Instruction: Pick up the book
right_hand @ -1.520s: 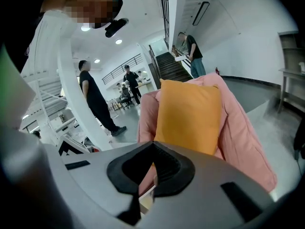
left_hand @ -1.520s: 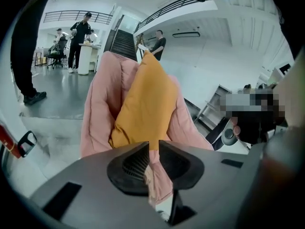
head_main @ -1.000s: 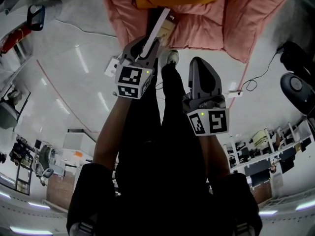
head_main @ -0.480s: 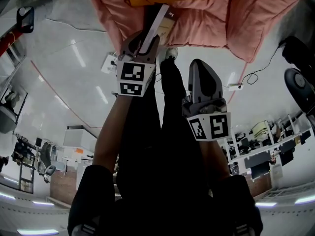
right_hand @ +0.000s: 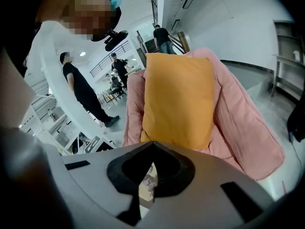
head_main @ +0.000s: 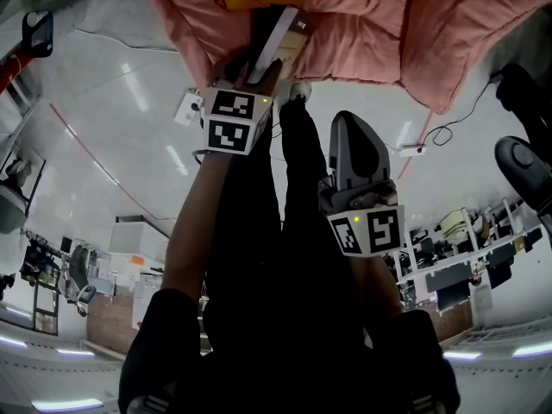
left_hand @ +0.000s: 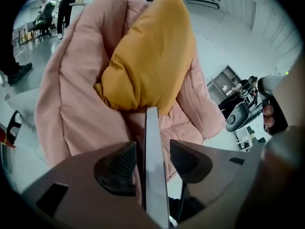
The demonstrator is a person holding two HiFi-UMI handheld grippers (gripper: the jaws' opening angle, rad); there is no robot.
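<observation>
The thin, pale-edged book [left_hand: 152,128] stands edge-on between the jaws of the left gripper [left_hand: 153,144]. Those jaws have just been opening and are now wide, not pressing its covers. Beyond the tips lie a pink quilted seat [left_hand: 81,109] and an orange fabric cushion [left_hand: 147,56]. The right gripper [right_hand: 152,144] is closed and empty. The grasp looks unsecured, so next the pads must close squarely on the book before lifting.

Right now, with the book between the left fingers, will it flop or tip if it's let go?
The book shows a straight, thin edge, so it is probably stiff, not floppy. The left gripper has just been opening around it, so it may tip flat onto the soft pink cushion. Being thin, it is likely light.
</observation>
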